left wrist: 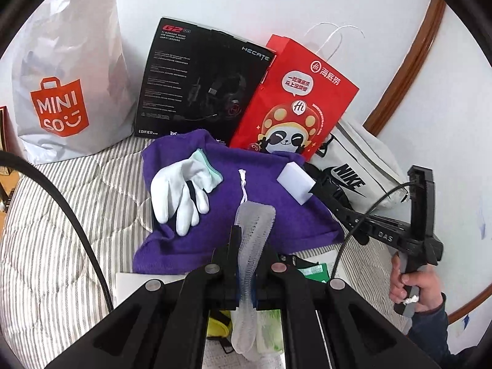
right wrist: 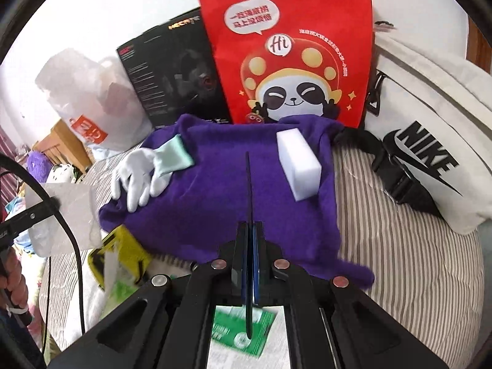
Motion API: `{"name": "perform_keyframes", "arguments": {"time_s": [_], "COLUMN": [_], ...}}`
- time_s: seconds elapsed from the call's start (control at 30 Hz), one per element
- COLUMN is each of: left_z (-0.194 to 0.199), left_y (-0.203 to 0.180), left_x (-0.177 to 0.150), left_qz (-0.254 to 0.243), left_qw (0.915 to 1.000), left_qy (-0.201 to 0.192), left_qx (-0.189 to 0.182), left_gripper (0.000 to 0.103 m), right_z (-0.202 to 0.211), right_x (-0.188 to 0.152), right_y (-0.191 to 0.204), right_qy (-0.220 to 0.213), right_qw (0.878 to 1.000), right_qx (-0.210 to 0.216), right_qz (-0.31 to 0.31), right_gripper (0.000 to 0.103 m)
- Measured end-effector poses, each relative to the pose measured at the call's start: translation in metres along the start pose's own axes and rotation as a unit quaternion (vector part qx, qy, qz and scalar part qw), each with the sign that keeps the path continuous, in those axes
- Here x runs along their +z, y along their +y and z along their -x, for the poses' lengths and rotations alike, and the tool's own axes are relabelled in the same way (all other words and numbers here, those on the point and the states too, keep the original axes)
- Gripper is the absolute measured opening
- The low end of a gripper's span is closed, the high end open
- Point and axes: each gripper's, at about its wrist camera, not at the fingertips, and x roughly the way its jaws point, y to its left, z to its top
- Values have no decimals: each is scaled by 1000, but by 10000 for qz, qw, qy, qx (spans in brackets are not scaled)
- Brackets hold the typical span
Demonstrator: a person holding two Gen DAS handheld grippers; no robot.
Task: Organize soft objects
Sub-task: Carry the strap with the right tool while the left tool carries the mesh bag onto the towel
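Note:
A purple towel [left wrist: 233,190] lies spread on the striped bed [left wrist: 61,215]. On it lie a white glove [left wrist: 181,193] at the left and a white sponge block [left wrist: 296,183] at the right. My left gripper [left wrist: 249,243] is shut on a white mesh pouch [left wrist: 255,224] with a drawstring, held over the towel's near edge. My right gripper [right wrist: 250,230] is shut on a thin dark flat strip [right wrist: 248,190], seen edge-on above the towel [right wrist: 233,190]. The glove [right wrist: 138,178] and the sponge [right wrist: 299,164] also show in the right wrist view.
A red paper bag [left wrist: 292,98], a black headset box [left wrist: 196,83] and a Miniso bag [left wrist: 70,92] lean on the wall behind. A white Nike bag [right wrist: 430,141] lies at the right. Green and yellow packets [right wrist: 123,255] lie near the towel's front edge.

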Motion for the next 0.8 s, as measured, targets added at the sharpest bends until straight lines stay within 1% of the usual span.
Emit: {"name": "perform_keyframes", "arguments": {"time_s": [0.3, 0.57, 0.8], "left_z": [-19, -41, -58], "left_y": [5, 13, 18], "left_x": [21, 32, 39], "left_qz": [5, 61, 98], "left_qw": [10000, 9999, 9998], "left_qy": [30, 99, 146], "left_qx": [-6, -21, -40], "left_gripper": [5, 5, 5], "right_z": [-41, -80, -87], "right_x": [22, 16, 13], "right_y": [-13, -22, -28], "right_qy": [137, 471, 517], "right_qw": [9999, 9988, 9985], "right_qx": [-17, -123, -166], "right_qz": [70, 33, -8], "right_gripper": [3, 3, 3]}}
